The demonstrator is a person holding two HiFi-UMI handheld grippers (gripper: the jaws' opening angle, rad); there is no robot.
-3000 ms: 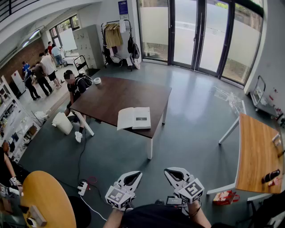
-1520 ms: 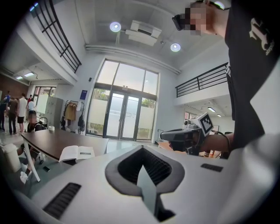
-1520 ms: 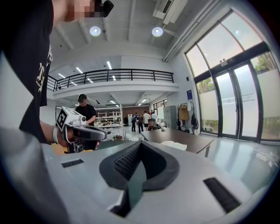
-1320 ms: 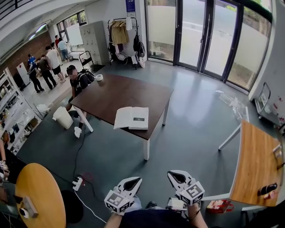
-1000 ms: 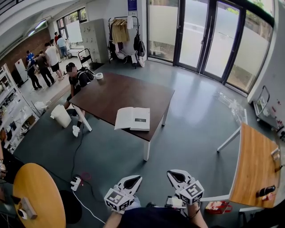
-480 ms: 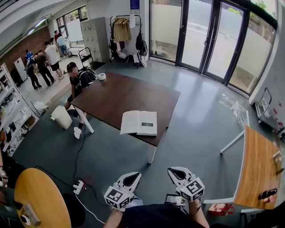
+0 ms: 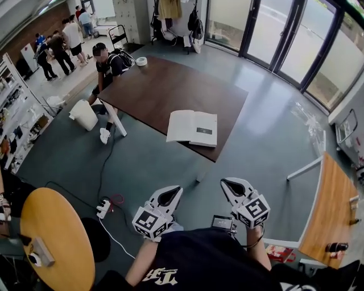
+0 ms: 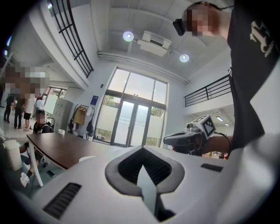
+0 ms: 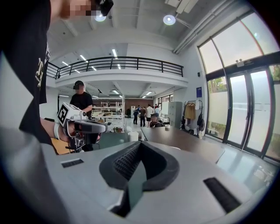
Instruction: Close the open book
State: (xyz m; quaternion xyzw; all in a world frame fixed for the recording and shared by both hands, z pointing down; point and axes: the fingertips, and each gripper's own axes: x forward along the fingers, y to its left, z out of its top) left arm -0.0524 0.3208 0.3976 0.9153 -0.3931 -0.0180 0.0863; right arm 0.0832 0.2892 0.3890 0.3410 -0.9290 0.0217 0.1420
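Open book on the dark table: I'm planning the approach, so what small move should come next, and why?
Probably carry both grippers forward toward the table. The open book lies flat near its near edge, well ahead of the left gripper and right gripper, both shut and empty.

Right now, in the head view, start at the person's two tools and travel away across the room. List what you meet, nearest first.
left tool and right tool, side by side → open book → roll of tape → clothes rack
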